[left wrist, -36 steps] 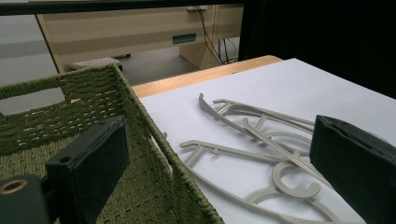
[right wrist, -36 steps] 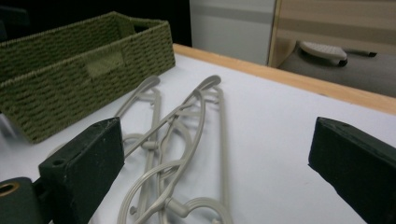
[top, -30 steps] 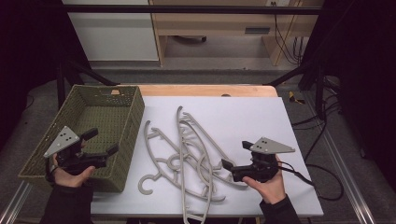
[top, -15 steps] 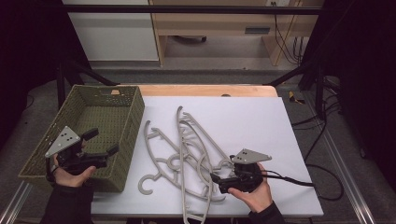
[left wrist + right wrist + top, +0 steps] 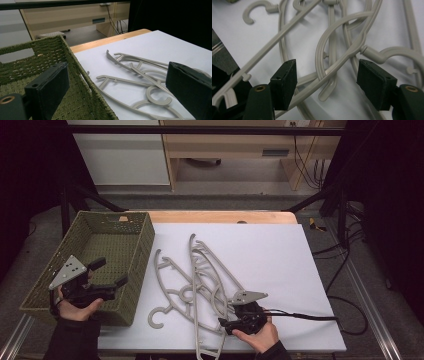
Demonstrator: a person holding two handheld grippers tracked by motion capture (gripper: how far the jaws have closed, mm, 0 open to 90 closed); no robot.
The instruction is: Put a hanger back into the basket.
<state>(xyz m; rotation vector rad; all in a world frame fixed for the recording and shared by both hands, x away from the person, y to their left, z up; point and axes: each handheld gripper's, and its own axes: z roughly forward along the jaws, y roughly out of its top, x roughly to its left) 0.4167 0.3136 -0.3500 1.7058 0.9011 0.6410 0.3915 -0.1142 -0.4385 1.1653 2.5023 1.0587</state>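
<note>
Lowered and advanced since earlier, right gripper straddling, jaws spread, tangled hangers directly ahead on worktop; likely pre-grasp, next needing closure on one bar. Left gripper hovering spread above basket.

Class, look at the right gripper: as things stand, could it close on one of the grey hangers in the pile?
Probably yes. The right gripper sits at the near edge of the hanger pile with jaws open, and hanger bars already cross the gap between them; nothing blocks it, though tangled neighbours might come along.
</note>
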